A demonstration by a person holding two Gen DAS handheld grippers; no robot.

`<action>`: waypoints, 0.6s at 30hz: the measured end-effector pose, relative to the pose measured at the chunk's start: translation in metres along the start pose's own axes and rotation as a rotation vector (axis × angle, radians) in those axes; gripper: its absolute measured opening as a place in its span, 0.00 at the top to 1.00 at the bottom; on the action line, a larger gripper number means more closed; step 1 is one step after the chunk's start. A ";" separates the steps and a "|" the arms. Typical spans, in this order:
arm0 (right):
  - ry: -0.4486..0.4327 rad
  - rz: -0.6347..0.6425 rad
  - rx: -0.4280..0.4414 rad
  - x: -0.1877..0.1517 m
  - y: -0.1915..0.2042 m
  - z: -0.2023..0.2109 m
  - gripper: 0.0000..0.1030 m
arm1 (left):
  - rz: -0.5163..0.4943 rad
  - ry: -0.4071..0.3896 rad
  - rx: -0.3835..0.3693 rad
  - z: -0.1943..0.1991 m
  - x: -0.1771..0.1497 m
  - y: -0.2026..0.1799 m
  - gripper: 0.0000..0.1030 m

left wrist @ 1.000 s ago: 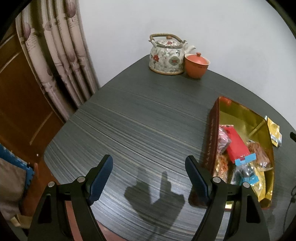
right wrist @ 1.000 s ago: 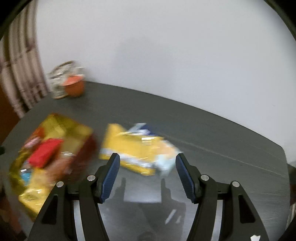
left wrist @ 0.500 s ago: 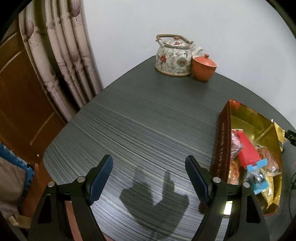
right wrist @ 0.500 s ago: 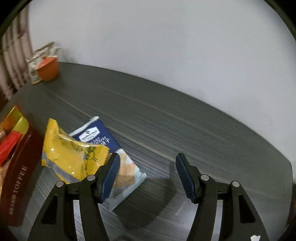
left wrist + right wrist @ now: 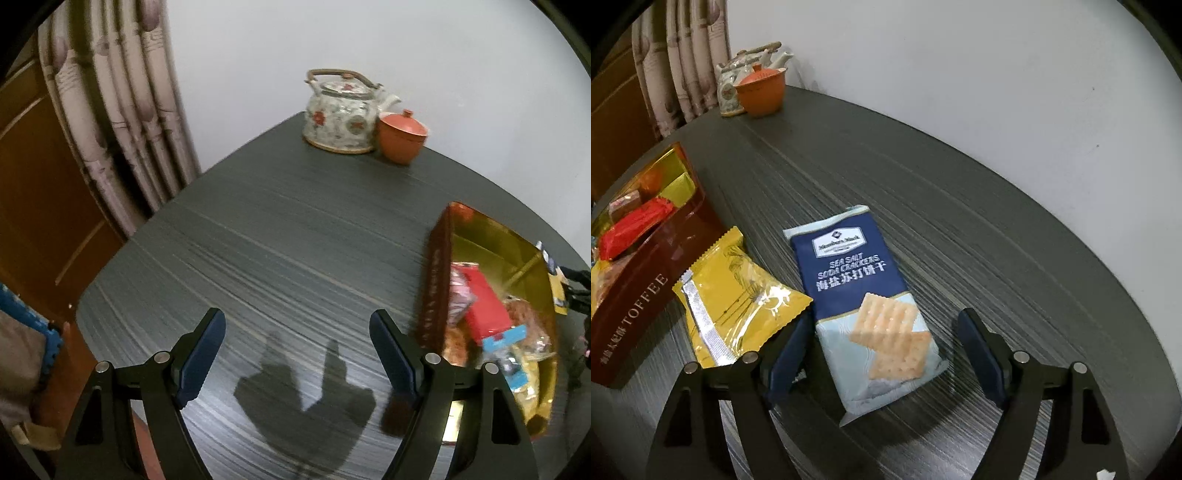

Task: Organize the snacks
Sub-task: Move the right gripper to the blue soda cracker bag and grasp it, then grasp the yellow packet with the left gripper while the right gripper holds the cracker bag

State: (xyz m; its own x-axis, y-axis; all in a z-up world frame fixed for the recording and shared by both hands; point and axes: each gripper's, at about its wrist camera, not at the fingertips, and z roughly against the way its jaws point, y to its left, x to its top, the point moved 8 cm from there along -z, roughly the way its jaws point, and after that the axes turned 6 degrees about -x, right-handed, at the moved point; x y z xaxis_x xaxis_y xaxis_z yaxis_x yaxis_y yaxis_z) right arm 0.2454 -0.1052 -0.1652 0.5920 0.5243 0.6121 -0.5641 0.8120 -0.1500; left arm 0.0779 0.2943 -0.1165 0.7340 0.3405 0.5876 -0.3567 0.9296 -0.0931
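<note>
In the right wrist view a blue and pale cracker packet (image 5: 866,306) lies on the dark table, with a yellow snack packet (image 5: 735,299) to its left. My right gripper (image 5: 882,350) is open, its fingers on either side of the cracker packet's near end. A brown toffee box (image 5: 639,295) with gold lining holds several snacks, including a red packet (image 5: 633,230). In the left wrist view the box (image 5: 434,280) sits at the right with a red packet (image 5: 485,306) inside. My left gripper (image 5: 297,343) is open and empty over bare table left of the box.
A floral teapot (image 5: 341,114) and an orange lidded cup (image 5: 402,136) stand at the table's far edge by the white wall. Curtains (image 5: 122,103) and a wooden door (image 5: 33,184) are to the left. The table edge (image 5: 85,314) is near the left gripper.
My right gripper has swung back left and come in low, so the cracker packet now lies between its open fingers. My left gripper has shifted slightly and stays open.
</note>
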 end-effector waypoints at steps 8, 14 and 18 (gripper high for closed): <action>-0.023 -0.156 -0.080 -0.026 -0.029 0.016 0.48 | -0.146 -0.011 -0.121 0.011 0.016 -0.090 0.22; -0.013 -0.322 -0.204 -0.082 -0.077 0.047 0.48 | -0.304 -0.024 -0.287 0.026 0.018 -0.187 0.22; -0.007 -0.415 -0.272 -0.125 -0.103 0.073 0.48 | -0.398 0.005 -0.370 0.023 0.007 -0.250 0.22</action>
State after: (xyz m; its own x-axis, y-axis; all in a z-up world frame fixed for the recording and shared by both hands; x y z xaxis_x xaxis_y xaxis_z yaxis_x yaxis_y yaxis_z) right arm 0.1875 -0.2728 -0.1691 0.7308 0.1413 0.6678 -0.1103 0.9899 -0.0887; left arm 0.1594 0.0608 -0.0702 0.7738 -0.0477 0.6316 0.1759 0.9741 -0.1420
